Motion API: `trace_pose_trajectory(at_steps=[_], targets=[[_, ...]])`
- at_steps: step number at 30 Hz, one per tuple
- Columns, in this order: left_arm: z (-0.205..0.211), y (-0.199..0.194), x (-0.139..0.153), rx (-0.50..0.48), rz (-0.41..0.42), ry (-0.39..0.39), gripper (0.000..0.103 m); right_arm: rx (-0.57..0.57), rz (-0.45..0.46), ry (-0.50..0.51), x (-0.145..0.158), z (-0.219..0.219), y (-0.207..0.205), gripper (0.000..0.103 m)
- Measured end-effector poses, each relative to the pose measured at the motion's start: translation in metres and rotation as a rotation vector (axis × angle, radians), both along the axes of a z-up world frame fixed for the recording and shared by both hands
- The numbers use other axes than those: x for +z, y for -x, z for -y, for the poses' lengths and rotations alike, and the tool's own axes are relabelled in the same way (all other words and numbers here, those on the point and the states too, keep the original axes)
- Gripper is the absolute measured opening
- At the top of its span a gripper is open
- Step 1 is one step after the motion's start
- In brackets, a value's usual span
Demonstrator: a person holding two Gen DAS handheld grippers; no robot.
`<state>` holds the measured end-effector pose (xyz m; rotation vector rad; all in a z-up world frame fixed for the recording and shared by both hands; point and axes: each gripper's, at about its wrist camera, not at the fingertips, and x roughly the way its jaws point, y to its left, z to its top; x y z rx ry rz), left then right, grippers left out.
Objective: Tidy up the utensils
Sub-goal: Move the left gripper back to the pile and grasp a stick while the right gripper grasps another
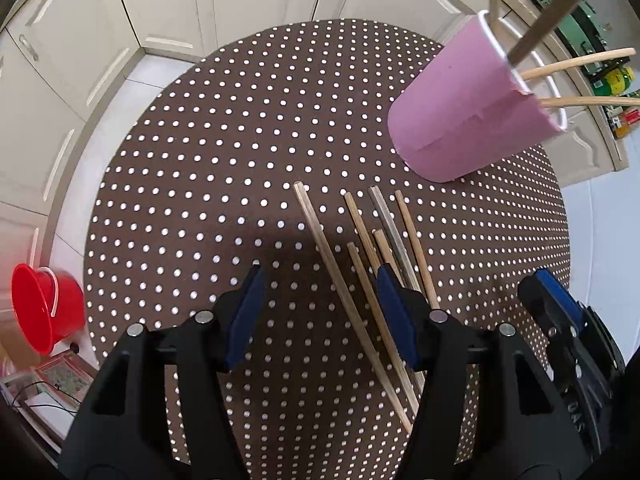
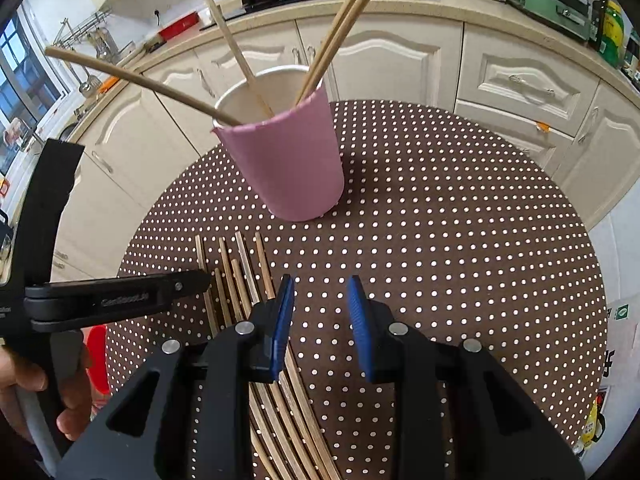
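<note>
Kitchen cupboards stand behind a round table [image 1: 224, 128] with a brown, white-dotted cloth.

The left gripper [image 1: 320, 312] has its blue pads about half open. Nothing is pinched. One loose stick lies in the gap between the pads, and the right pad sits over some of the others. It points down at the sticks, close above them. I cannot tell if a pad touches the wood, as the view bends a lot here.

The right gripper [image 2: 320, 320] has its pads closer together, but there is a clear gap and only cloth shows in it. It holds nothing. Its left pad is just beside the pile.

The sticks [image 1: 360, 264] lie side by side on the cloth, six or so, near the front of the table. Just past their far ends stands the pink cup [image 2: 288, 168], upright. About four sticks already lean in it.

So the job looks partly done. Some sticks are in the cup, and more are left on the table than in it. I think the next step is to grab one from the pile.

A red bucket [image 1: 44, 308] sits on the floor, well apart.
</note>
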<state>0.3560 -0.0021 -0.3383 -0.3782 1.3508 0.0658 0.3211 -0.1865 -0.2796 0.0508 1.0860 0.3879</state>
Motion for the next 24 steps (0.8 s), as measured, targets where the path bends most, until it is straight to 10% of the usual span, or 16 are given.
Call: trace_pose_trajectory(at_steps=[14,24], targets=[[0.024,-0.017,-0.015,-0.078,-0.035,-0.157,0.028,0.114,-0.143,-0.005,-0.029,-0.028,-0.028,0.026],[0.004,-0.021,-0.024,-0.106,-0.024,-0.095,0.013,0.205,-0.224,0.055,-0.042,-0.058,-0.043,0.026]])
